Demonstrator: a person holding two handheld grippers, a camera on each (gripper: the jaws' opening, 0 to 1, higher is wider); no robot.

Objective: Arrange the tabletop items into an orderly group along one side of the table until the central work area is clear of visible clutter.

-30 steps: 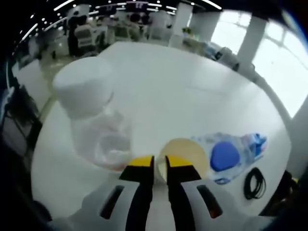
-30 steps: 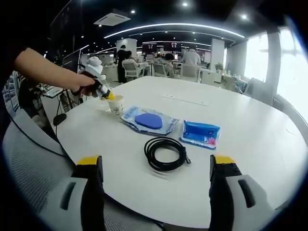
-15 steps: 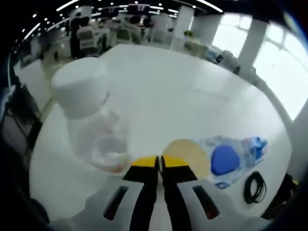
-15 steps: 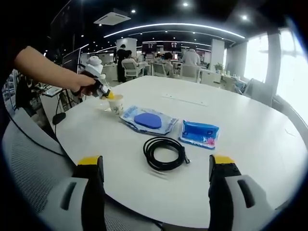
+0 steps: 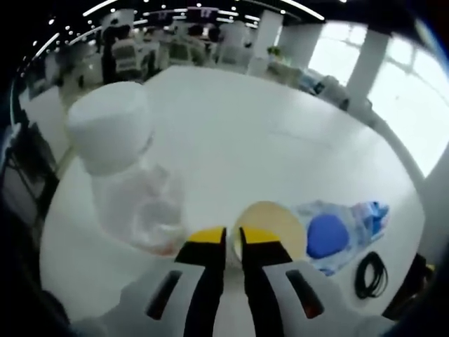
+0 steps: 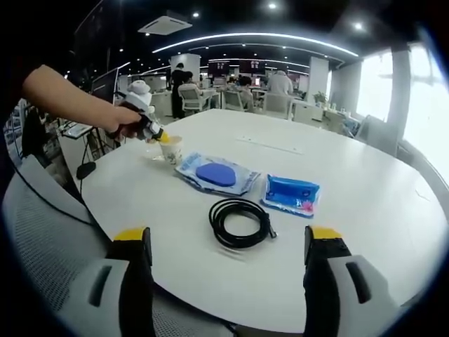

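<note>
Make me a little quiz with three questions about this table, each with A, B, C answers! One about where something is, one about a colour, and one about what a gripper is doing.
1. Where is the black cable?
A. on the white table, in front of the two packets
B. inside the cup
C. on the floor

2. What colour is the pad inside the clear packet?
A. red
B. blue
C. green

3. What is the left gripper doing?
A. hanging wide open
B. holding the cable
C. pinching the rim of the paper cup

Answers: 1 A, the coil lies on the tabletop nearer the camera. 2 B, the pad is blue. 3 C, its yellow tips close on the cup's rim.
</note>
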